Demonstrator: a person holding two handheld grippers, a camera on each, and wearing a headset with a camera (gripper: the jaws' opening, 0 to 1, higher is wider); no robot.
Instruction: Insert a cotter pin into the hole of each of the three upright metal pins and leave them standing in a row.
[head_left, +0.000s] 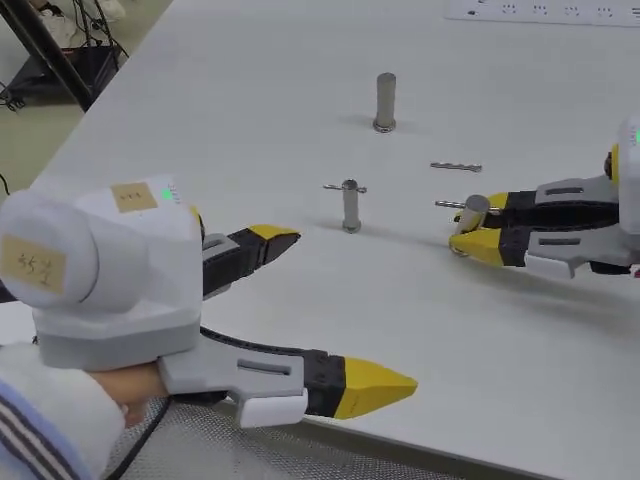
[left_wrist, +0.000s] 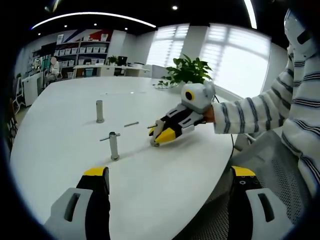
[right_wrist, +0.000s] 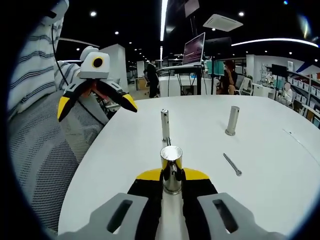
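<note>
The left gripper (head_left: 325, 310), lower left of the head view, is spread wide and holds nothing; it is best left clear of the work. At the right edge the right gripper (head_left: 472, 226) is clamped on the held pin (head_left: 473, 209), which leans. I cannot tell whether its foot touches the table (head_left: 250, 120). A fitted cotter (head_left: 448, 204) juts left from its head.

The step looks like standing this pin down: square it upright, settle the foot flat, then release slowly so the cotter does not snag a jaw. Aim for the line through the middle pin (head_left: 350, 208), centre frame and already cottered, and the far pin (head_left: 386, 100), top centre and bare. The loose cotter (head_left: 456, 167) lies right of that line, between the two.
</note>
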